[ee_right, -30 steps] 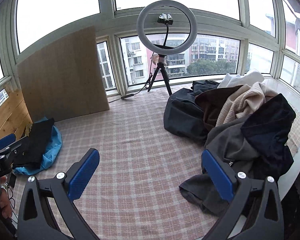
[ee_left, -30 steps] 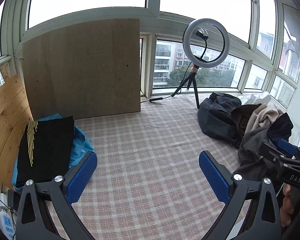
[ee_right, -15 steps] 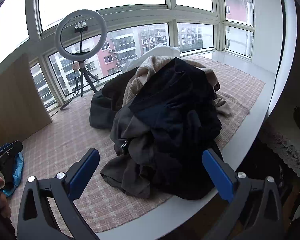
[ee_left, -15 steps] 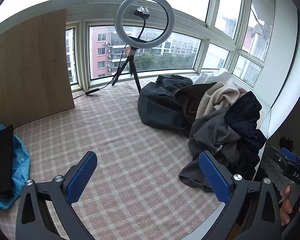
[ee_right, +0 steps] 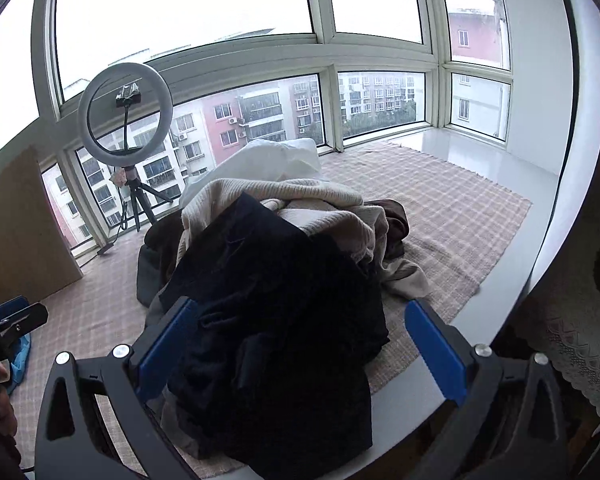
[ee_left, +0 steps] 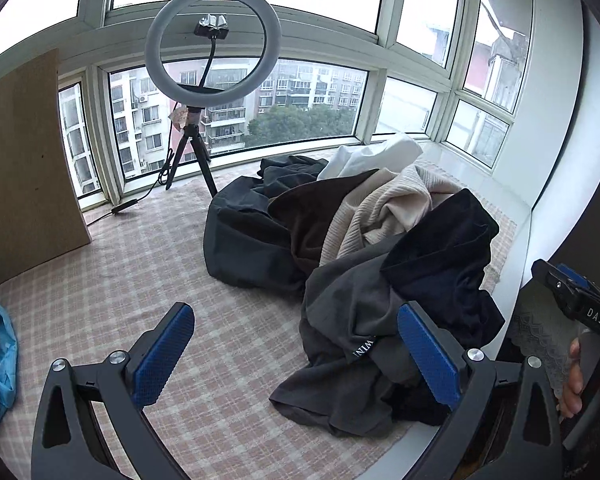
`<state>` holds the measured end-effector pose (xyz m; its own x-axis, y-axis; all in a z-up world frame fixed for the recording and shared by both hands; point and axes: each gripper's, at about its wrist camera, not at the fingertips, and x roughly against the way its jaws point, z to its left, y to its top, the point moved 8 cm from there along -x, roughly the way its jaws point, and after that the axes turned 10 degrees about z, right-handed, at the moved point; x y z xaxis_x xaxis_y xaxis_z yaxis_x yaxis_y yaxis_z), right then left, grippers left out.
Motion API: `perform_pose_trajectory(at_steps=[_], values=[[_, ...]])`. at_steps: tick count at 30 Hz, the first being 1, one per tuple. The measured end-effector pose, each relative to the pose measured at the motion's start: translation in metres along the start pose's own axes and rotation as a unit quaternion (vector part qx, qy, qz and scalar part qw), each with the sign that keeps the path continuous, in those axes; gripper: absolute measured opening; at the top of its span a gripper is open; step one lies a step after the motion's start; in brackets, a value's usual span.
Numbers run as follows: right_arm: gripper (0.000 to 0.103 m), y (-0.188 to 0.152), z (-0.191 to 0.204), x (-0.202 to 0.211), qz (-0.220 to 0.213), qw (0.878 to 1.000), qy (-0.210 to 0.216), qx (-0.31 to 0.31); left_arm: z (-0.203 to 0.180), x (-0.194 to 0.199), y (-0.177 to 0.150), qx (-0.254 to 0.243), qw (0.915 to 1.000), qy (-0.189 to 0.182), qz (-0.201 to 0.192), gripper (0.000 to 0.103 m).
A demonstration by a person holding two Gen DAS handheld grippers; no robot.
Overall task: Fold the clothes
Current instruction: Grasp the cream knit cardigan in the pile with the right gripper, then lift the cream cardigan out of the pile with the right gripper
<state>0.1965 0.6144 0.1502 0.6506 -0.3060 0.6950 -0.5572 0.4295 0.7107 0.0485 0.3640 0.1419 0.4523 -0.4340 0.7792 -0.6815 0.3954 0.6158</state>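
Both grippers, left point(ee_left: 296, 354) and right point(ee_right: 302, 352): jaws wide apart, empty, facing clothes pile point(ee_left: 380, 248) on checked cloth point(ee_left: 140, 280).

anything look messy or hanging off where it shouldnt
Yes. The clothes pile is a loose unfolded heap, and its near part, the grey garment and the black garment, droops over the front edge of the checked mat. Both grippers are open and hold nothing.
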Motion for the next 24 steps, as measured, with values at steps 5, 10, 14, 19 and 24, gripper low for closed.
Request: perform_pose_trajectory(at_steps=[5, 10, 14, 19, 24], values=[[0.103, 0.066, -0.010, -0.045, -0.008, 0.996, 0.003, 0.091, -0.001, -0.004, 0.009, 0.022, 0.9995, 0.023, -0.007, 0.102], [0.103, 0.094, -0.017, -0.118, 0.079, 0.983, 0.050, 0.159, 0.021, -0.008, 0.008, 0.060, 0.9962, 0.063, -0.002, 0.102], [0.103, 0.091, -0.007, -0.164, 0.133, 0.969, 0.081, 0.190, 0.042, -0.014, 0.005, 0.096, 0.9919, 0.083, 0.011, 0.102], [0.051, 0.087, 0.005, -0.196, 0.174, 0.960, 0.140, 0.166, 0.050, -0.018, 0.004, 0.109, 0.9889, 0.099, 0.022, 0.102], [0.012, 0.123, -0.005, -0.170, 0.129, 0.973, 0.155, 0.108, 0.057, -0.015, 0.006, 0.111, 0.9871, 0.113, 0.023, 0.102]])
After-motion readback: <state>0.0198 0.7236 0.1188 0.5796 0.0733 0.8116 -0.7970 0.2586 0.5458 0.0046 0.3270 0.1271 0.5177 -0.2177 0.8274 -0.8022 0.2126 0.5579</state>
